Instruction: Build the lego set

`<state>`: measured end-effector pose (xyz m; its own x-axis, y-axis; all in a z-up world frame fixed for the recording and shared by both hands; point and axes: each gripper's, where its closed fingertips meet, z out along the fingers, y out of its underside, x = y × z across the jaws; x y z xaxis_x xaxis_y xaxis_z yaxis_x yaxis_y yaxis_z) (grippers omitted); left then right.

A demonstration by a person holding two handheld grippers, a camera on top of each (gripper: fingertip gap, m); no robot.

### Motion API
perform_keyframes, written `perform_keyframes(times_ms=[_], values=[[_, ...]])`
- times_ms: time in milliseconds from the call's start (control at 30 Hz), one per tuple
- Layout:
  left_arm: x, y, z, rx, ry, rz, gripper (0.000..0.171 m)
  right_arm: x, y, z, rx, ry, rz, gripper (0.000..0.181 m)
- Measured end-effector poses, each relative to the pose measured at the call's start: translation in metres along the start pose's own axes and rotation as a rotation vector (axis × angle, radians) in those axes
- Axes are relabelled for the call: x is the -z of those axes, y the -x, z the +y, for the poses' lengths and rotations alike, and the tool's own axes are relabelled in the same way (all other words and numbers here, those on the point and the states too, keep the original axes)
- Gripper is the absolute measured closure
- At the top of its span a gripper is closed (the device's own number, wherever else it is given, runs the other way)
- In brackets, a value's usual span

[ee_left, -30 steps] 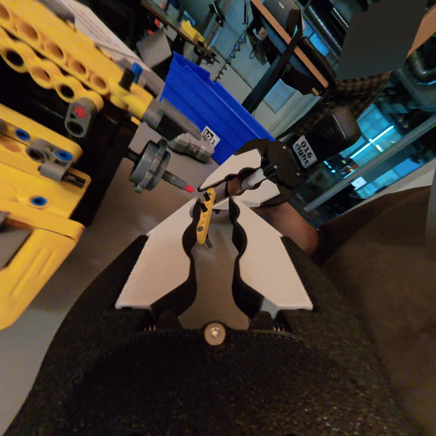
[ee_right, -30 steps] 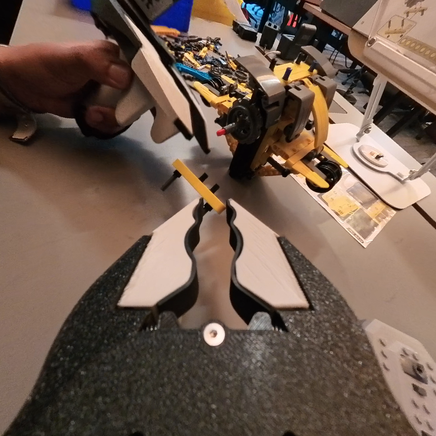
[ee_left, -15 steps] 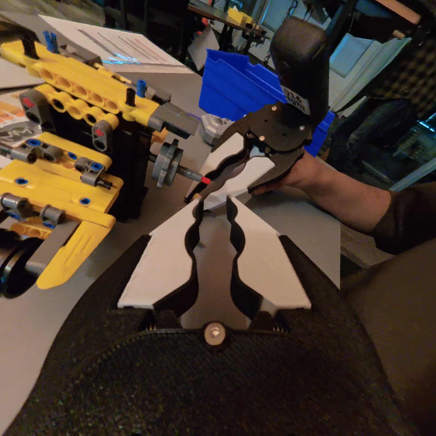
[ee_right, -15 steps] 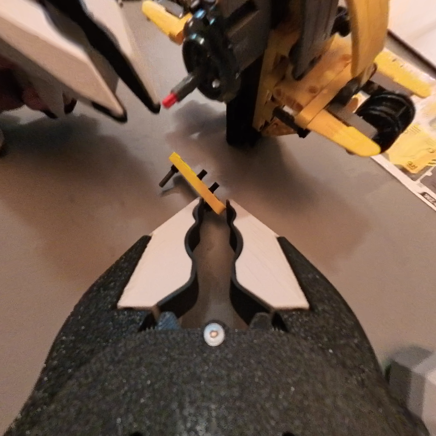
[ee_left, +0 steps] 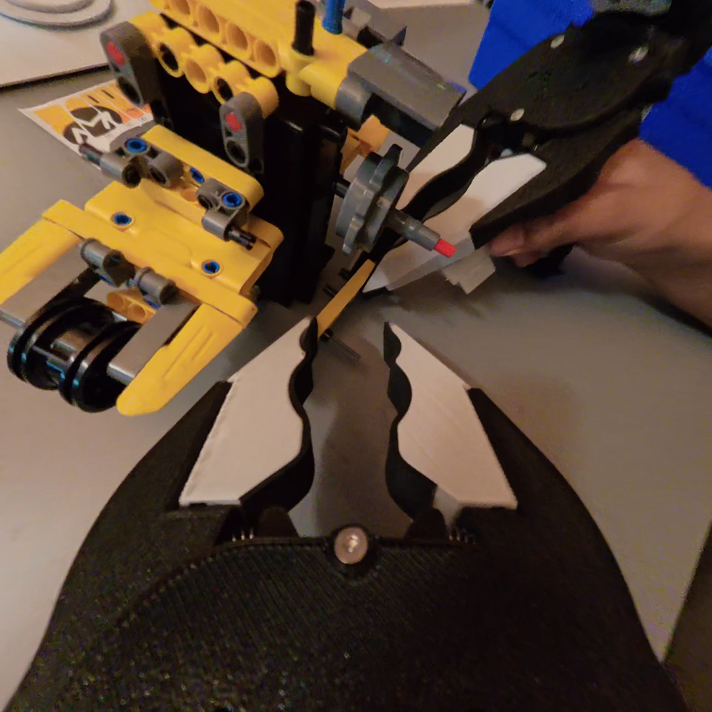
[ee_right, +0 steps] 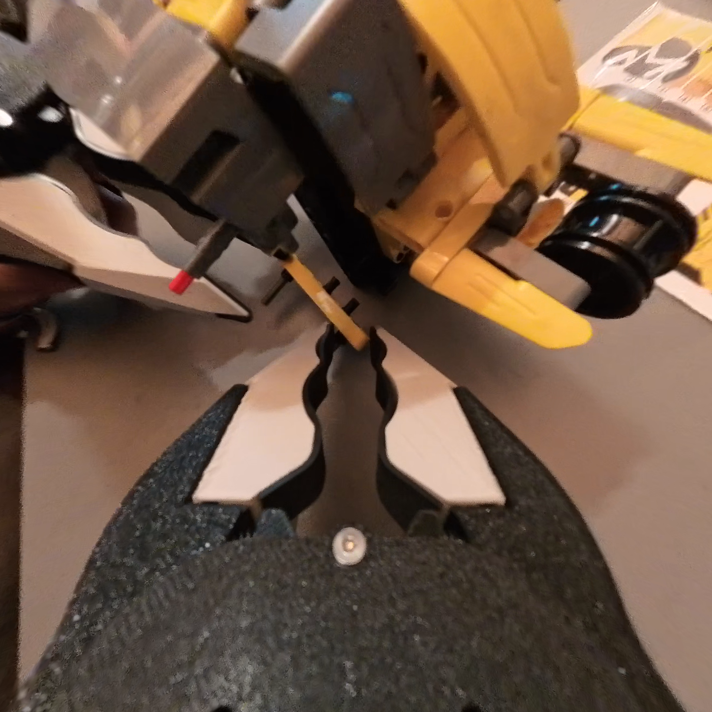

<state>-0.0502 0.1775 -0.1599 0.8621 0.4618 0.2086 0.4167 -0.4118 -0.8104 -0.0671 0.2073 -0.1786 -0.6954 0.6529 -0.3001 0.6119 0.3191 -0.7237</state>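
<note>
A yellow, grey and black brick model [ee_left: 185, 231] stands on the grey table [ee_left: 558, 404]; it also fills the top of the right wrist view [ee_right: 481, 115]. A grey axle with a red tip [ee_left: 443, 246] sticks out of its gear. My right gripper [ee_right: 350, 336] is shut on one end of a thin yellow beam with black pins [ee_right: 327, 304]. The beam's far end is by the model's black base. In the left wrist view the beam [ee_left: 346, 293] slants up from beside my left finger. My left gripper [ee_left: 348, 327] is open and empty, close to the beam. One of its fingers [ee_right: 115, 246] shows at the left.
A hand [ee_left: 624, 239] holds the right gripper [ee_left: 375, 279] at the upper right. A blue bin [ee_left: 678, 115] stands behind it. A printed sticker sheet [ee_left: 77, 115] lies beyond the model. The model's black wheel [ee_left: 65, 354] and yellow fender [ee_right: 520, 308] jut out low. About 5 cm separates my left fingertips from my right.
Both grippers have come much closer to the model. The right gripper has carried the yellow beam up to the model's base. The left gripper's jaws have opened wider.
</note>
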Motion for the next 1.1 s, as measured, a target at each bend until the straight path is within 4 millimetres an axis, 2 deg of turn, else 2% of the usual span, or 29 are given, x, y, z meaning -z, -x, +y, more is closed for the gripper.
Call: perform_keyframes(times_ms=[133, 300, 533, 700, 767, 900, 1100], values=[[-0.002, 0.005, 0.001, -0.115, 0.046, -0.088, 0.137, 0.003, 0.001, -0.002, -0.084, -0.026, -0.082, 0.164], [-0.003, -0.001, 0.003, -0.222, 0.077, -0.056, 0.125, 0.007, 0.001, -0.002, -0.102, -0.044, -0.103, 0.164], [-0.003, 0.012, 0.015, -0.44, 0.162, -0.109, 0.117, 0.007, 0.003, 0.0, -0.093, -0.034, -0.104, 0.164], [-0.005, 0.009, 0.009, -0.447, 0.099, -0.072, 0.128, 0.007, 0.004, 0.001, -0.084, -0.029, -0.102, 0.164], [-0.004, 0.006, 0.007, -0.437, 0.078, -0.048, 0.138, 0.006, 0.003, 0.002, -0.083, -0.025, -0.1, 0.164], [-0.006, 0.007, 0.014, -0.391, 0.104, -0.021, 0.139, 0.007, 0.004, 0.001, -0.085, -0.03, -0.108, 0.164], [-0.006, 0.009, 0.014, -0.403, 0.105, -0.043, 0.139, 0.01, 0.006, -0.001, -0.06, -0.054, -0.102, 0.164]])
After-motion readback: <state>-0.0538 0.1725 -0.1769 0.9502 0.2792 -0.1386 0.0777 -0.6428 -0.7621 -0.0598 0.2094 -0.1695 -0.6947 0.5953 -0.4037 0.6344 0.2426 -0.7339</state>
